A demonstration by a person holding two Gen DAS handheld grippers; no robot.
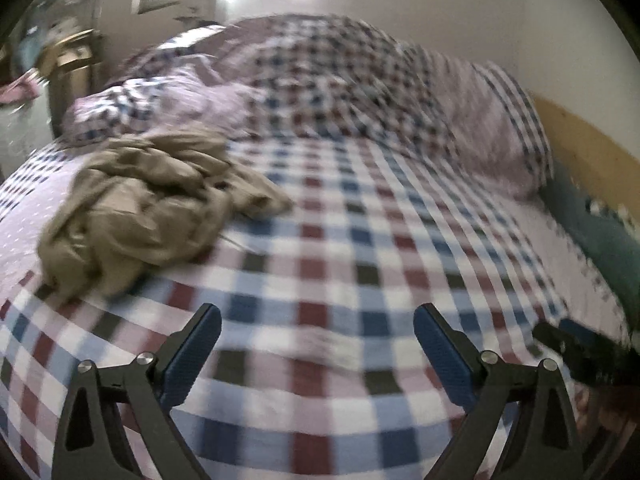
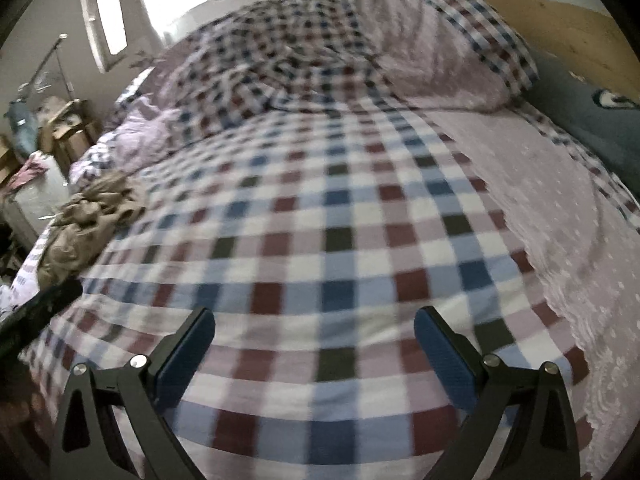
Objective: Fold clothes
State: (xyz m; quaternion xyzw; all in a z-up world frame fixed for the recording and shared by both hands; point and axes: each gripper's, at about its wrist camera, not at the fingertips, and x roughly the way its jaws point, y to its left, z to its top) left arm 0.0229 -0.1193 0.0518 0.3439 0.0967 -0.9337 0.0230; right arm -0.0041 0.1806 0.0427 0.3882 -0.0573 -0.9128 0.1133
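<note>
Checked bedspread [image 1: 320, 264] fills both views, garment [image 1: 152, 204] crumpled at its left side. Left gripper [image 1: 318, 344] and right gripper [image 2: 316, 344] hover with jaws wide apart, holding nothing. Best bet: reach left, find a hem, drag it onto open bed.

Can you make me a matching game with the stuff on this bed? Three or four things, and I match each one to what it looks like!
Things:
1. garment
2. bed cover
3. left gripper
4. cushion

Looks:
A. checked in red, blue and white
B. open, holding nothing
C. tan, lying crumpled
D. dark teal, by the headboard

Pairs: 1-C, 2-A, 3-B, 4-D
</note>
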